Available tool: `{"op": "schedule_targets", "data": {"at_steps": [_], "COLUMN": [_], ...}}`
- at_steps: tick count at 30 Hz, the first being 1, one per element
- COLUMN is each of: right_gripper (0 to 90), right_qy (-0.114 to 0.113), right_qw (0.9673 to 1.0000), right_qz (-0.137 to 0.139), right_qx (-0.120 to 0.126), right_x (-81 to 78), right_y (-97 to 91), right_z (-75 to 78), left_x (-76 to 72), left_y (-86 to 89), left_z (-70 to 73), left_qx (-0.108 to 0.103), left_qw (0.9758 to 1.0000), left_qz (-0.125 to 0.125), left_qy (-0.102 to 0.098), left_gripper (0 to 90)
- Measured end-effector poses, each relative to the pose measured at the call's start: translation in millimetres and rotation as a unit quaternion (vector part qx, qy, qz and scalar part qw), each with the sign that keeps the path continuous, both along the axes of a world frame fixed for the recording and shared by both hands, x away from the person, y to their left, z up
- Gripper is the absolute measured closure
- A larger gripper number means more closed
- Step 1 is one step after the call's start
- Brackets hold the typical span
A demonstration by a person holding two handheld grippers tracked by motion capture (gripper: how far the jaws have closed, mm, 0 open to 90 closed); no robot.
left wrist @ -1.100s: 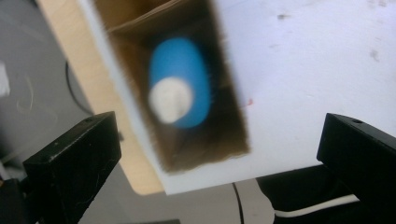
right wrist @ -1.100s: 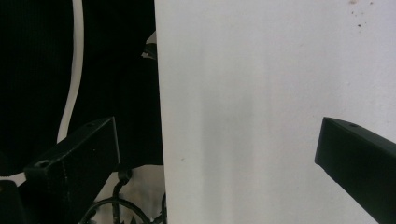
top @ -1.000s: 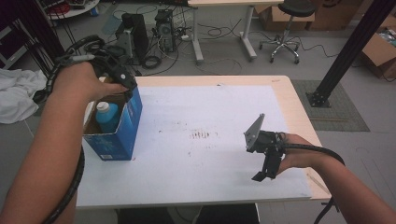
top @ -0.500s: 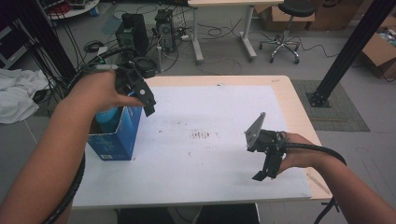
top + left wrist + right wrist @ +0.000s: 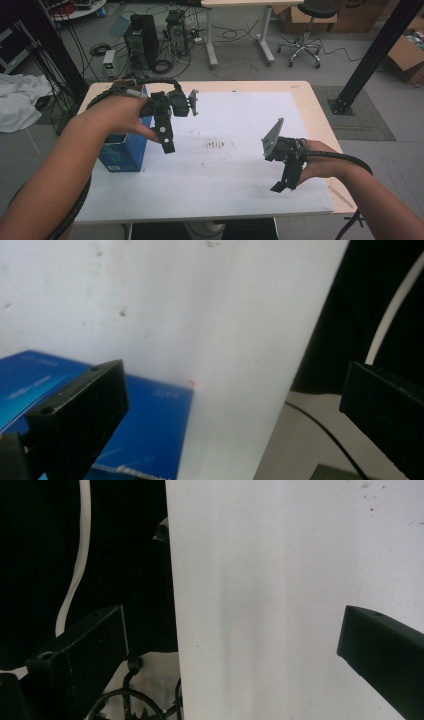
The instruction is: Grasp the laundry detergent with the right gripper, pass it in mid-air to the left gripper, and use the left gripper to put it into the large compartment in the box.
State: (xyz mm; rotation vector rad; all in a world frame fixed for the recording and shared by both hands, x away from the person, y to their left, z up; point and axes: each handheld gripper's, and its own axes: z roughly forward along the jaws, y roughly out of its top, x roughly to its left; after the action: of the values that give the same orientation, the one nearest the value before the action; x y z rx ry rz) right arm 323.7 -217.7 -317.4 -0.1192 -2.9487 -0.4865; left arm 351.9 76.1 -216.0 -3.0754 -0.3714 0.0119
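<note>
1. The left gripper hangs centre-left of the high view, just beside the blue box. Its jaws are spread wide and empty, I'd judge because it is not engaged with the box.
2. The right gripper waits lower right over the white table, jaws parted, holding nothing.
3. The left gripper view shows the box's blue printed face at bottom left. The high view alone shows the box standing at the table's left edge.
</note>
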Motion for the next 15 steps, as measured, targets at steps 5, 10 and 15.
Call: {"op": "schedule_targets", "data": {"at_steps": [5, 10, 15], "right_gripper": [0.0, 0.0, 0.0], "right_qy": [0.001, 0.001, -0.002], "right_qw": [1.0, 1.0, 1.0], "right_qz": [0.0, -0.003, 0.001], "right_qx": [-0.001, -0.002, -0.002], "right_x": [2.1, 4.7, 5.6], "right_y": [-0.3, -0.7, 1.1], "right_z": [0.5, 2.4, 2.2], "left_x": [-4.0, -6.5, -8.9], "left_y": [-7.9, -14.0, -17.9], "left_z": [-6.9, -7.1, -8.4], "left_qx": [0.006, -0.003, -0.011], "left_qw": [0.9997, 0.9994, 0.9991], "left_qz": [-0.023, -0.035, -0.039], "left_qy": [0.006, 0.009, 0.013], "left_gripper": [0.1, 0.1, 0.1]}}
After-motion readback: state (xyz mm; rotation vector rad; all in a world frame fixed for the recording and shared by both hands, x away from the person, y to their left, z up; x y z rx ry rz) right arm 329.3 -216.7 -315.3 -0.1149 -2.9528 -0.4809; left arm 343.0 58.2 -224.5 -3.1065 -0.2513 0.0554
